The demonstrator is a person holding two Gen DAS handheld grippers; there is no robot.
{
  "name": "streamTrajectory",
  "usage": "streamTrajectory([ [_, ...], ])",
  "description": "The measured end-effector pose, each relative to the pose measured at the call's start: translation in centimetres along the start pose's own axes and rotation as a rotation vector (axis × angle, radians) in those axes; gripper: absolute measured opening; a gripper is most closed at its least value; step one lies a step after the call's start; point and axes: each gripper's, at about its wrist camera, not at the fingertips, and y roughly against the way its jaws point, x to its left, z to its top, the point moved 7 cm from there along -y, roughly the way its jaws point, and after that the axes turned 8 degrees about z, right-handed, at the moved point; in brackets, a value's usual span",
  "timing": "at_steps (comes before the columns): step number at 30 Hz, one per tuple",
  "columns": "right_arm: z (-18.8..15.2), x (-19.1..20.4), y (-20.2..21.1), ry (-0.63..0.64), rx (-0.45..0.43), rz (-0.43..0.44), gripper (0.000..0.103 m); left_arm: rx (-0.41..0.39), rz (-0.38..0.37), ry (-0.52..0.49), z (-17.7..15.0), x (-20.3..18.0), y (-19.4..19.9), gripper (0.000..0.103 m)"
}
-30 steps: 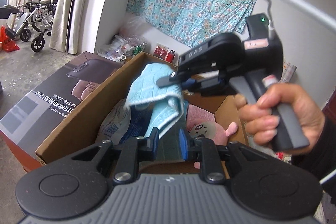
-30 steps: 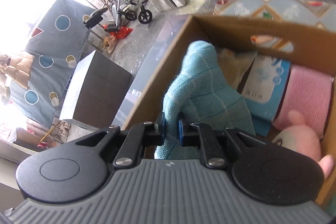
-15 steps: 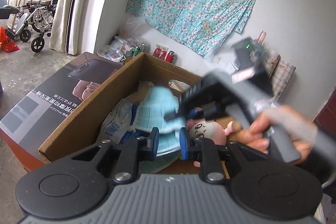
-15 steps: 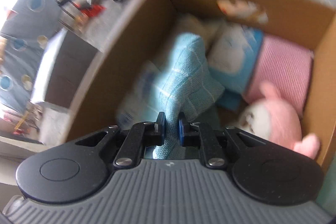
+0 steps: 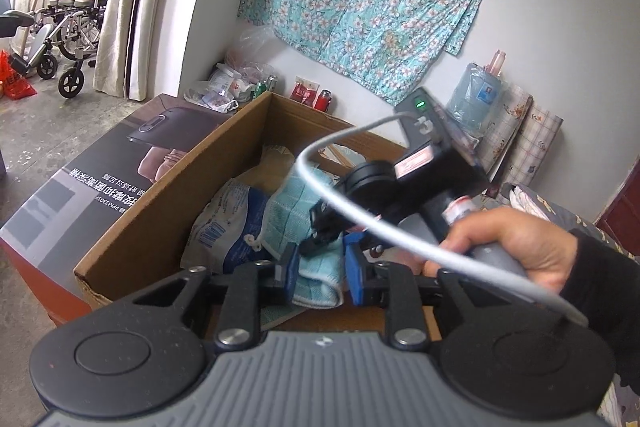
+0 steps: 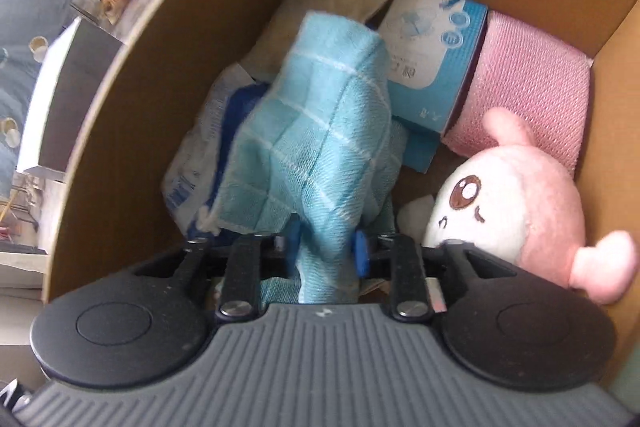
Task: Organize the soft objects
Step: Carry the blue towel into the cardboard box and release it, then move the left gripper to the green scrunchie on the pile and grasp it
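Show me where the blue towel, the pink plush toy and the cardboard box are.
blue towel (image 6: 320,115), right wrist view, middle of its checked cloth.
pink plush toy (image 6: 500,195), right wrist view, its white face.
cardboard box (image 6: 180,47), right wrist view, inner side wall.

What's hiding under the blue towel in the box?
Under the blue towel lies a crinkly white-and-blue plastic pack, and a blue-and-white box sits beside it. The towel covers the cardboard box floor beneath, so anything else there stays hidden.
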Motion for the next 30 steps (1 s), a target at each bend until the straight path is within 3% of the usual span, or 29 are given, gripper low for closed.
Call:
streamTrajectory([
  [1, 0.1, 0.1, 0.8, 0.009, -0.024, -0.007, 0.049, -0.001, 0.002, 0.0, 0.0, 0.0, 0.2, 0.029],
  [2, 0.2, 0.2, 1.7, 0.023, -0.05, -0.013, 0.053, -0.002, 0.003, 0.001, 0.0, 0.0, 0.3, 0.031],
  [5, 0.4, 0.1, 4.6, 0.031, -0.115, 0.008, 0.055, -0.009, 0.003, 0.005, -0.1, -0.1, 0.9, 0.034],
  [9, -0.6, -0.3, 9.0, 0.012, -0.212, 0.099, 0.056, -0.013, -0.011, 0.009, -0.2, -0.7, 1.8, 0.039],
  [11, -1.9, -0.9, 11.5, 0.003, -0.267, 0.139, 0.061, -0.016, -0.023, -0.004, -0.5, -1.3, 2.4, 0.047],
  [15, -6.8, -2.9, 16.6, -0.006, -0.364, 0.205, 0.079, -0.025, -0.062, -0.038, -1.1, -3.1, 3.8, 0.061],
  [23, -16.9, -10.4, 23.0, -0.084, -0.498, 0.177, 0.083, -0.031, -0.17, -0.162, -3.5, -9.4, 6.4, 0.087],
  [30, -23.9, -17.9, 27.7, -0.171, -0.597, 0.069, 0.084, -0.029, -0.261, -0.327, -7.4, -16.9, 6.8, 0.094],
])
